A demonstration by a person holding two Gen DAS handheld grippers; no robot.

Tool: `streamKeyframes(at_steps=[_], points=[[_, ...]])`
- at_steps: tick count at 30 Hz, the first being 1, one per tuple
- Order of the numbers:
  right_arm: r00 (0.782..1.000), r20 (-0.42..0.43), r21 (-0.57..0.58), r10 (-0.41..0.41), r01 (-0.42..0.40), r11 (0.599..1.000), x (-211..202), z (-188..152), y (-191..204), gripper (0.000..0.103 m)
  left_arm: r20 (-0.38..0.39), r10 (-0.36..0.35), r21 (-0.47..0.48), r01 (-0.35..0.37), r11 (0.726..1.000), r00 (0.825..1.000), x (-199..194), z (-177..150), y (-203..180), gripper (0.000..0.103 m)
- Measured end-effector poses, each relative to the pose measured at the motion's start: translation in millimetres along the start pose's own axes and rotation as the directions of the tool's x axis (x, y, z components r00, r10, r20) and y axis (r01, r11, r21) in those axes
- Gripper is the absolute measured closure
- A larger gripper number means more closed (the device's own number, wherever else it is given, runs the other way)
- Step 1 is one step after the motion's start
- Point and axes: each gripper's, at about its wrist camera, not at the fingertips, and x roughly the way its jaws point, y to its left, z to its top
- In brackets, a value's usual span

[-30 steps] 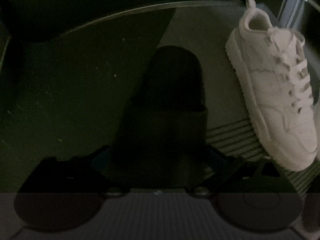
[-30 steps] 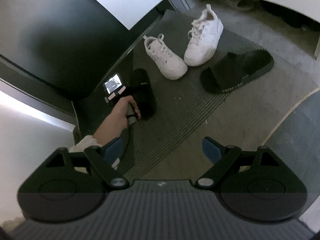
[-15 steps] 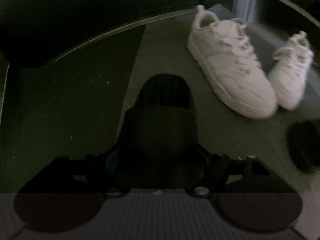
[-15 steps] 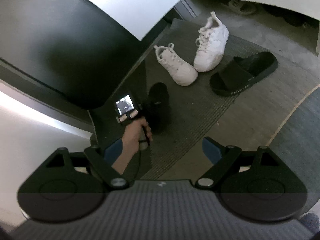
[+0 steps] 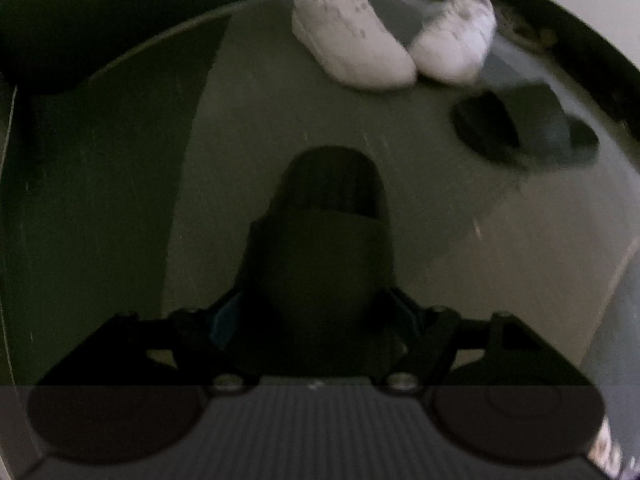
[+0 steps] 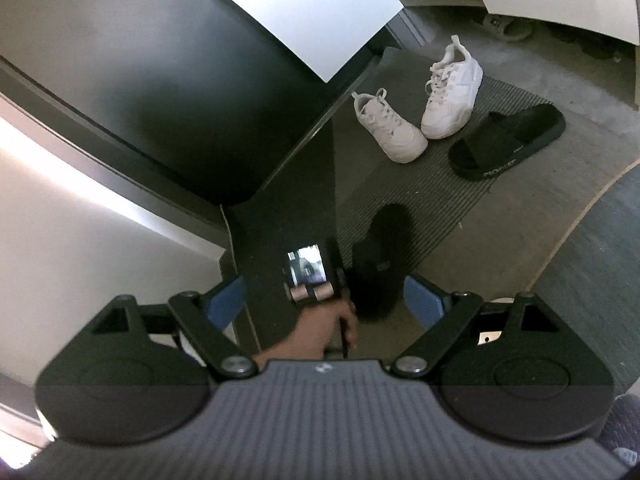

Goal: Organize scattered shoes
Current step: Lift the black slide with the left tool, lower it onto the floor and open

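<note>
Over on my left, the left gripper (image 5: pixel 316 320) is clamped on the black slide (image 5: pixel 320 256), its fingers pressed against both sides of the strap end, the toe pointing forward and away from me, hanging over the grey ribbed mat (image 5: pixel 420 184). A second ago that view was crowded by one white sneaker at the right edge; now I've pulled back and swung round, so both sneakers sit small and blurred near the top. From my right-hand camera the same story shows: my left hand (image 6: pixel 320 336) grips the handle low in the middle, the little screen above it, and the held slide (image 6: pixel 380 256) now sits closer to me than it did half a second ago, when it lay nearer the white pair. Moving right across the mat (image 6: pixel 432 188): the first white sneaker (image 6: pixel 390 128) lies with its toe touching the toe of the second white sneaker (image 6: pixel 452 92), heels splayed apart, and neither has shifted. Just right of them the other black slide (image 6: pixel 508 140) lies flat on the mat, toe towards me, also unmoved. The right gripper (image 6: pixel 326 300) hangs above it all with its blue-padded fingers spread wide, holding nothing
</note>
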Motion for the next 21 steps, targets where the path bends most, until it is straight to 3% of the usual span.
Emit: streamKeyframes(at_steps=[1, 3, 8, 10, 12, 15, 21], points=[[1.0, 0.005, -0.002, 0.002, -0.002, 1.0, -5.0, -1.9, 0.5, 0.014, -0.016, -0.002, -0.006, 0.002, 1.0, 1.0, 1.4, -8.7, 1.0, 0.029], [1.0, 0.013, -0.003, 0.001, -0.001, 1.0, -12.2, -3.0, -0.1, 0.014, -0.056, -0.001, 0.016, 0.002, 1.0, 0.998, 6.5, -20.3, 1.1, 0.027], [1.0, 0.026, 0.0, -0.011, 0.011, 1.0, -23.3, 0.8, -5.2, 0.014, -0.073, 0.036, 0.131, -0.026, 0.991, 0.997, -3.6, -28.7, -3.6, 0.023], [0.999, 0.032, 0.001, -0.015, 0.015, 1.0, -27.8, 2.3, -7.3, 0.014, -0.086, 0.043, 0.082, -0.036, 0.996, 0.995, -13.1, -29.1, 1.5, 0.016], [0.999, 0.037, 0.002, -0.02, 0.02, 1.0, -32.2, 3.8, -9.3, 0.014, -0.105, 0.025, -0.03, -0.028, 0.999, 0.994, -30.5, -30.5, 12.0, 0.015], [0.998, 0.042, -0.007, -0.042, 0.042, 0.999, -35.2, 0.4, -15.9, 0.014, -0.124, -0.022, -0.168, 0.001, 0.986, 0.992, -63.1, -36.4, 25.0, 0.011], [0.994, 0.084, -0.093, -0.07, 0.078, 0.993, -33.7, 6.7, -12.4, 0.014, -0.069, -0.025, -0.173, 0.013, 0.985, 0.997, -142.6, -38.3, 16.6, 0.009]])
